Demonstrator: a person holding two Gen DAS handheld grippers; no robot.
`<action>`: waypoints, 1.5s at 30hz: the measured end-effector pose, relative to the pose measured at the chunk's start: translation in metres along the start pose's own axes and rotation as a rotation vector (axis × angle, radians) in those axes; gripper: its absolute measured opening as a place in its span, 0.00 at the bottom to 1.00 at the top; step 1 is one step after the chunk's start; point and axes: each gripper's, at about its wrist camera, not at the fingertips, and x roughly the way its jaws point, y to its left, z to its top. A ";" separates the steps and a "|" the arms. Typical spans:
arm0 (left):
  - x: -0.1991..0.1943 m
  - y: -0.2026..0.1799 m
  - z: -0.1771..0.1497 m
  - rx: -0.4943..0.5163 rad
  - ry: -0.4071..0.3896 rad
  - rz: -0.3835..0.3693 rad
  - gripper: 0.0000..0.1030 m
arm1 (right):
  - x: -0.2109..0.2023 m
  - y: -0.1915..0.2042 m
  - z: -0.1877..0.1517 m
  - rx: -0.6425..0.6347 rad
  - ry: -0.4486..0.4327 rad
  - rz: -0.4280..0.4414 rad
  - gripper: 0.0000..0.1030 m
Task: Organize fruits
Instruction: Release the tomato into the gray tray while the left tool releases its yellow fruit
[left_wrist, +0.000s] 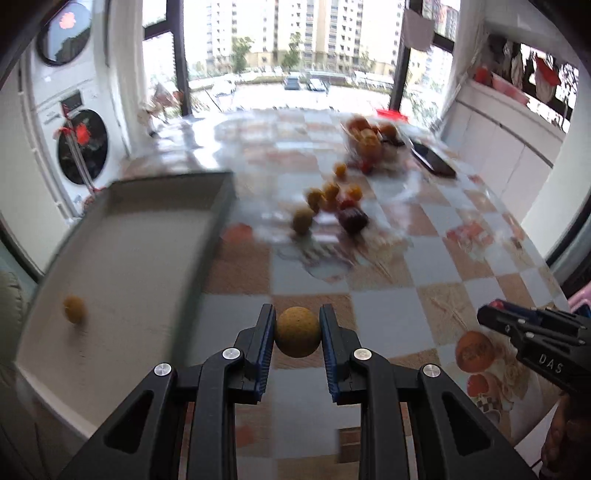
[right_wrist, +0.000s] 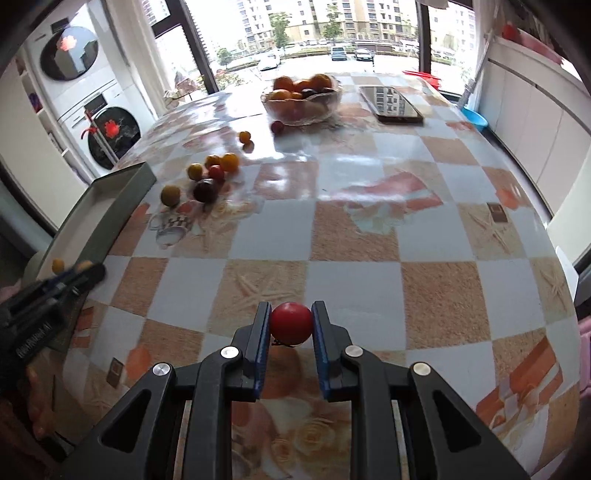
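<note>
My left gripper (left_wrist: 297, 330) is shut on a yellow fruit (left_wrist: 297, 334), held above the table just right of a grey tray (left_wrist: 147, 236). One yellow fruit (left_wrist: 75, 309) lies in that tray. My right gripper (right_wrist: 291, 323) is shut on a red fruit (right_wrist: 291, 322) over the near part of the checkered table (right_wrist: 369, 236). A cluster of small yellow, red and dark fruits (right_wrist: 207, 177) lies on the table beyond the tray (right_wrist: 110, 206). The left gripper (right_wrist: 79, 275) shows at the left edge of the right wrist view, the right gripper (left_wrist: 495, 314) at the right edge of the left wrist view.
A glass bowl (right_wrist: 301, 101) with oranges and dark fruit stands at the far side of the table, with a phone (right_wrist: 391, 103) to its right. Two loose small fruits (right_wrist: 245, 138) lie between bowl and cluster. Stacked washing machines (right_wrist: 92, 110) stand at the left, cabinets at the right.
</note>
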 end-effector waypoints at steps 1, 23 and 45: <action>-0.003 0.005 0.001 -0.007 -0.011 0.008 0.25 | 0.000 0.005 0.002 -0.011 0.002 0.002 0.23; -0.003 0.161 -0.014 -0.238 -0.001 0.242 0.25 | 0.046 0.235 0.057 -0.302 0.091 0.333 0.23; -0.006 0.114 0.000 -0.110 -0.087 0.247 0.98 | 0.038 0.158 0.075 -0.153 0.051 0.225 1.00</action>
